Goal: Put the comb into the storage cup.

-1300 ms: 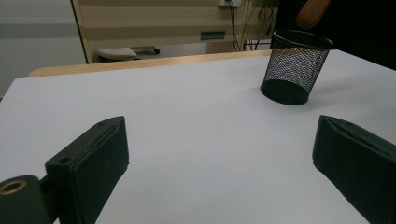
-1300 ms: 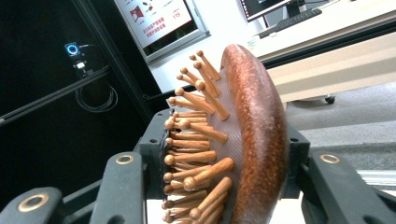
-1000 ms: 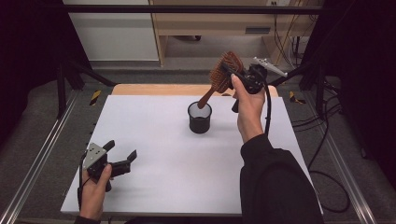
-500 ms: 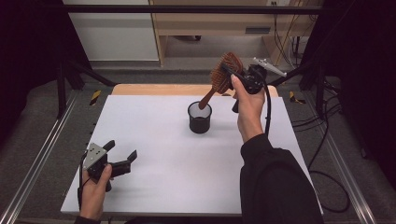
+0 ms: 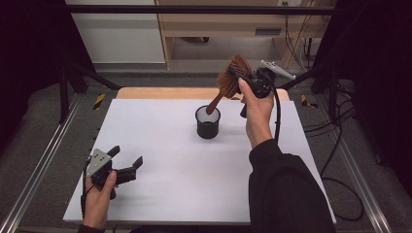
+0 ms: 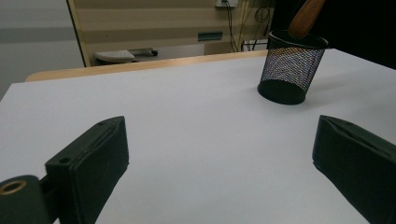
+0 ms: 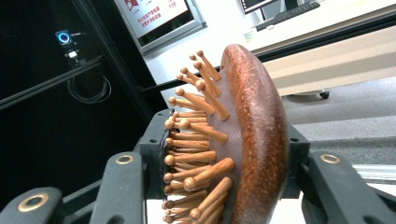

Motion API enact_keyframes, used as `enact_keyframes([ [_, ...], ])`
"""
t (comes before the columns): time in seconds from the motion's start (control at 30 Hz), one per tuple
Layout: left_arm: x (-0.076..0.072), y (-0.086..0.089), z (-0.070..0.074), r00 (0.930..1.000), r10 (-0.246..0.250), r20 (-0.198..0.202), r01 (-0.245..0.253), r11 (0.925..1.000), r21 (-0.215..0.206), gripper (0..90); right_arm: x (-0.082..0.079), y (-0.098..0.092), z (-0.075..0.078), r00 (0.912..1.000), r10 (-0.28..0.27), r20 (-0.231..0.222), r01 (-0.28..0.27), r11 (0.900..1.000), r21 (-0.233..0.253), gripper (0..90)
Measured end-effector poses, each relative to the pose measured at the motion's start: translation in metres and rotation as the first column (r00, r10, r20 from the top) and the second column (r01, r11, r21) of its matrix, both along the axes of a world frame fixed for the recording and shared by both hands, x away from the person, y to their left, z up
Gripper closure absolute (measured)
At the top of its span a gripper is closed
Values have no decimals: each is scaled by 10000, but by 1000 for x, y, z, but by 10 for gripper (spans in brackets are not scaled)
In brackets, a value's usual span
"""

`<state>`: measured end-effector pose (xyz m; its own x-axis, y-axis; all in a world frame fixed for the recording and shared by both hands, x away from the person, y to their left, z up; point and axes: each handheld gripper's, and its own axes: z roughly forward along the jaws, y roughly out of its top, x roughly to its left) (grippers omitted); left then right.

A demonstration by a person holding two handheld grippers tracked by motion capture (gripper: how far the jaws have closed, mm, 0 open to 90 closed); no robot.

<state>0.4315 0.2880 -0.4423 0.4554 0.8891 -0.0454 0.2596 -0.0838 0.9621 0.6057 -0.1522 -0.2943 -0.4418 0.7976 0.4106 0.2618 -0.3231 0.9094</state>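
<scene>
the right gripper is clamped on the head of a reddish-brown wooden paddle hairbrush with peg bristles, held up in the air above the far middle of the white counter; the brush slants down and its rounded handle tip reaches the mouth of the black wire-mesh cup, which stands upright on the counter toward its far edge, a little right of centre; in the right gripper view the jaws press on either side of the brush head, one on the bristle side and one on the smooth back; the left gripper rests low near the near left corner of the counter, jaws spread wide and holding nothing, and in the left gripper view the mesh cup shows ahead with the brown handle tip at its rim; the step in hand looks like standing the brush handle-first in the cup; whether the tip is inside or just over the rim is hard to tell; the next move likely calls for lowering the handle straight down without tipping the light cup, then opening the jaws; the counter is a plain white sheet over a pale wooden top, ringed by a metal frame, with dark curtains, loose cables and a wooden bench beyond.
</scene>
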Motion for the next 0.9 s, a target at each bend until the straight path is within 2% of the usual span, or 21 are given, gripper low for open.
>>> enact_keyframes([
  [0.47,0,0,0,10000,19,19,-19,10000,46,41,2,9,-6,9995,194,-255,-202,9992,-336,499],
  [0.9,0,0,0,10000,2,23,-3,10000,65,41,6,13,-23,9976,272,-641,-301,9986,-439,499],
])
